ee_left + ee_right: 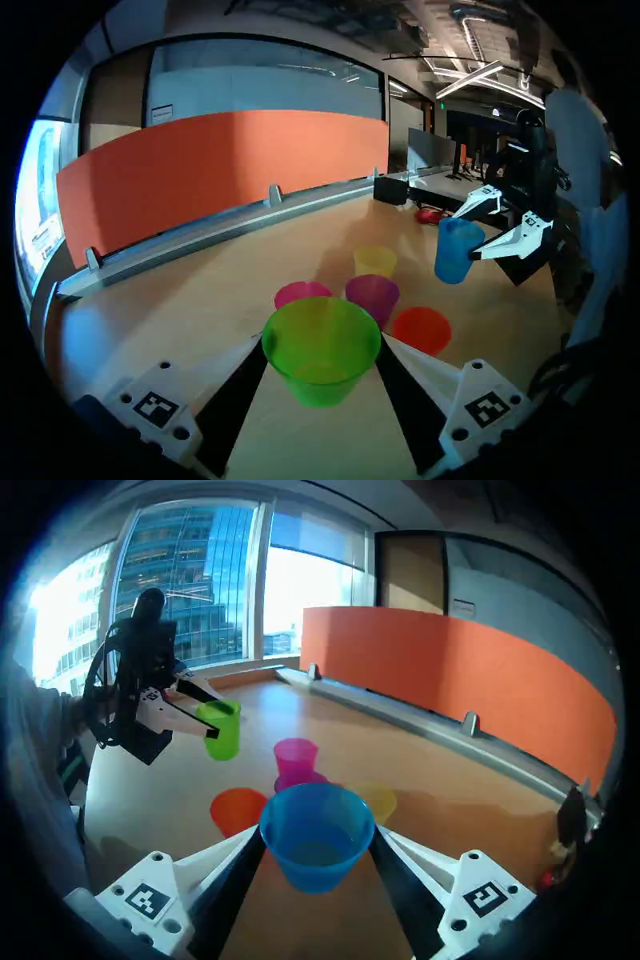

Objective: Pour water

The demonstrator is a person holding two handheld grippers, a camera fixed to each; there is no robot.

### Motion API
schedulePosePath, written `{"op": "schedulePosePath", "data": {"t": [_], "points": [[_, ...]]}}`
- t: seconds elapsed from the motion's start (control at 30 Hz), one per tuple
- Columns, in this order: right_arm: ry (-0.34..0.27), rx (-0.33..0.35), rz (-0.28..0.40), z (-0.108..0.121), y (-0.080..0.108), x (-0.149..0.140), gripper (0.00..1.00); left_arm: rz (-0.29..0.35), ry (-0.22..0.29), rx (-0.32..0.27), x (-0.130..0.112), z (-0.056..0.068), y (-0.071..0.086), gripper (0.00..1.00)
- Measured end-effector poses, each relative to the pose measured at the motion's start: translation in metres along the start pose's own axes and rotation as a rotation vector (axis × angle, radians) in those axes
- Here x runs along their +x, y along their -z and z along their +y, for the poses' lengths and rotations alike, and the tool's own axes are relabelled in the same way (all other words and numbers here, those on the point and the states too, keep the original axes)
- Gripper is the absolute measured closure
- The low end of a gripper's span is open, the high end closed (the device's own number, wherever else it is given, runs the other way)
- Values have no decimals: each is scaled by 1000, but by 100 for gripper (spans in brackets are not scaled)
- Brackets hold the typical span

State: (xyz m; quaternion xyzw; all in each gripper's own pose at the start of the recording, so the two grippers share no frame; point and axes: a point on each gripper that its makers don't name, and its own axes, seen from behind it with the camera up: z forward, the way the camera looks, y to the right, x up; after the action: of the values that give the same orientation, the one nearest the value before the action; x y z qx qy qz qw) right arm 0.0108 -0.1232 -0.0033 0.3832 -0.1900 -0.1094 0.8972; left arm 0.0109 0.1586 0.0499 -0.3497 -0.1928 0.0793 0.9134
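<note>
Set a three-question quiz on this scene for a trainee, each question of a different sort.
1. True or false: the green cup in the left gripper is tipped on its side.
2. Which cup does the right gripper hold? A red, B blue, C white.
3. How many cups stand loose on the table?

Key
1. False: it is held upright.
2. B, the blue cup.
3. Four: pink cup, purple cup, yellow cup, orange cup.
</note>
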Motion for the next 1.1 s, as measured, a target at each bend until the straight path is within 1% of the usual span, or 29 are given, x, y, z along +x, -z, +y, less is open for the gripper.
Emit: {"op": "schedulePosePath", "data": {"t": [0.17, 0.47, 0.77, 1.1], "points": [[9, -8, 45, -4, 7, 20, 8, 33, -7, 13, 15, 3, 13, 11], [15, -19, 141, -10, 20, 51, 8, 95, -16, 22, 37, 14, 31, 11], [9, -23, 230, -15, 27, 75, 8, 159, -2, 29, 55, 21, 44, 11], [4, -24, 300, -20, 30, 97, 8, 225, -11, 18, 75, 34, 55, 11]]}}
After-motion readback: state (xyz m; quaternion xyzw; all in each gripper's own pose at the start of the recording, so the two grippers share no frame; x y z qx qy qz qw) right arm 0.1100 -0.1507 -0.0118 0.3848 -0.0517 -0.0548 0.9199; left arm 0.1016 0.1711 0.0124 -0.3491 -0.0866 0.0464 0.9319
